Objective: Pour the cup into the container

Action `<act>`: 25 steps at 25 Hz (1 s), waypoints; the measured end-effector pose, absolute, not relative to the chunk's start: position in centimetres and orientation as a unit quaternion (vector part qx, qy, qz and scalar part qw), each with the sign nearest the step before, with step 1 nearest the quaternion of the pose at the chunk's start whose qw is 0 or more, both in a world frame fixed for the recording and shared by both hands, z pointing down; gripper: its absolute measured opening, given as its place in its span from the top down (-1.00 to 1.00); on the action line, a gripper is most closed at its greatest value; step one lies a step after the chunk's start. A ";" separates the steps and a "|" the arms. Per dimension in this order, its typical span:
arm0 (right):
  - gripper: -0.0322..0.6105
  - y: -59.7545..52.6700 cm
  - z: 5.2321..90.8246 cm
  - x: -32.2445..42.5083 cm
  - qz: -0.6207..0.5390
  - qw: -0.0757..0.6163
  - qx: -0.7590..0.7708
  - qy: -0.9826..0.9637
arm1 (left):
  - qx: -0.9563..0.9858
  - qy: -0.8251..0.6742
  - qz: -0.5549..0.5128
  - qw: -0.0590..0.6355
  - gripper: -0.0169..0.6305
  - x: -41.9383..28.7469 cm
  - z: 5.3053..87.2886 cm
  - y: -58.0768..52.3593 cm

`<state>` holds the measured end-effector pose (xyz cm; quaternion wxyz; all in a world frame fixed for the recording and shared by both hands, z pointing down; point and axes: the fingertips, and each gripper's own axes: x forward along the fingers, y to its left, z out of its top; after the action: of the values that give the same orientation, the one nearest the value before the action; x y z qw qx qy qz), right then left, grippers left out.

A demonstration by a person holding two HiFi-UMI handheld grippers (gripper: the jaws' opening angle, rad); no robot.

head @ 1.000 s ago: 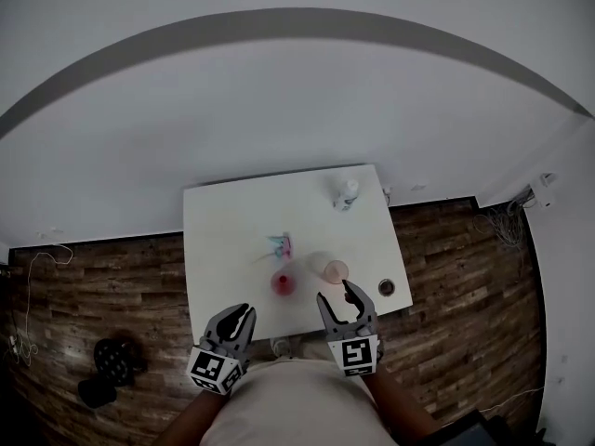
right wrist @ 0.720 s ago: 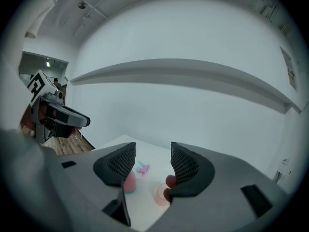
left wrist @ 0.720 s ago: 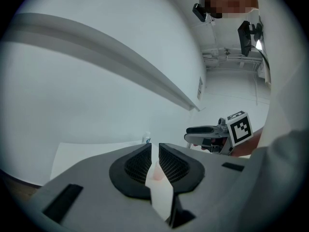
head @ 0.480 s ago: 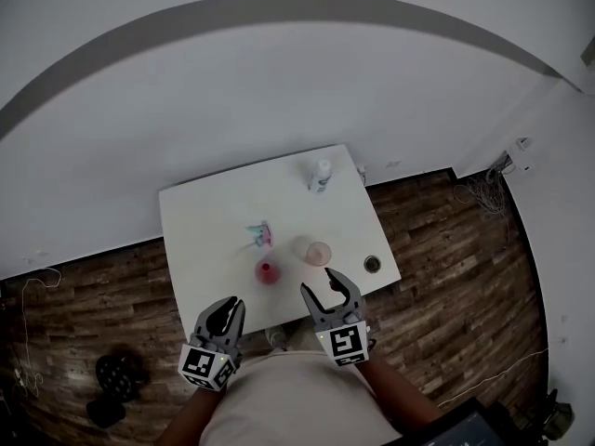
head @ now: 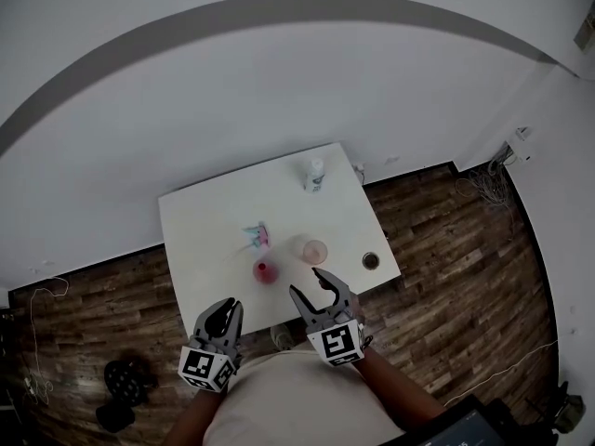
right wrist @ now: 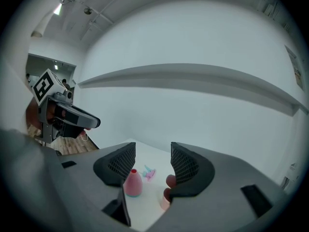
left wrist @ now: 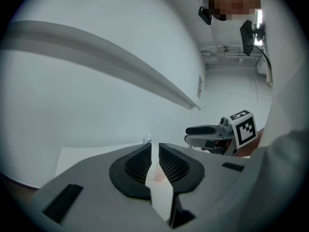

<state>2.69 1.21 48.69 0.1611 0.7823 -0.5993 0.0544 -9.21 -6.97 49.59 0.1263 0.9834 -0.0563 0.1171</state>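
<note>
Ok so looking down from the head view, there's a white surface [head: 209, 221] in the middle of the frame sitting on a wood-plank floor [head: 446, 240], pushed up against a plain white wall. The cup [head: 314, 250] is standing upright right of centre on the surface, peachy-looking inside, and the container [head: 265, 271], a little pink flask-shaped thing with a red mouth, is just to its lower left, close but not touching. Above the container there's a small teal-and-pink item [head: 257, 237], can't make out what it is. A small white bottle [head: 314, 175] stands near the far edge, and a dark round thing [head: 370, 261] sits by the right edge. Both tools hang at the near edge at the bottom of the frame. The left tool [head: 229, 310] has its jaws nearly together with just a thin slit between them and nothing in there; in its own view the left tool [left wrist: 155, 146] only shows the surface through the slit. The right tool [head: 304, 281] is just below the cup, jaws spread and empty; through its own view the right tool [right wrist: 152, 146] frames the container [right wrist: 133, 182] between the jaws, with the cup [right wrist: 166, 200] half hidden behind the right-hand jaw.
</note>
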 end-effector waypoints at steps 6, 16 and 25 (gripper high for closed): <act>0.17 4.3 49.5 3.2 0.067 0.156 0.783 -0.599 | 0.983 -0.049 0.127 0.126 0.78 -8.3 50.1 -3.8; 0.17 10.4 48.7 5.6 0.063 0.162 0.773 -0.610 | 0.983 -0.054 0.133 0.115 0.78 -5.5 49.1 2.5; 0.17 17.1 48.6 6.9 0.064 0.155 0.765 -0.622 | 0.983 -0.066 0.141 0.101 0.78 -4.4 48.7 9.2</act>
<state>6.92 17.08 48.63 0.1545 0.7653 -0.6215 0.0644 -4.41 9.22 48.68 0.1006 0.9827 -0.0657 0.1412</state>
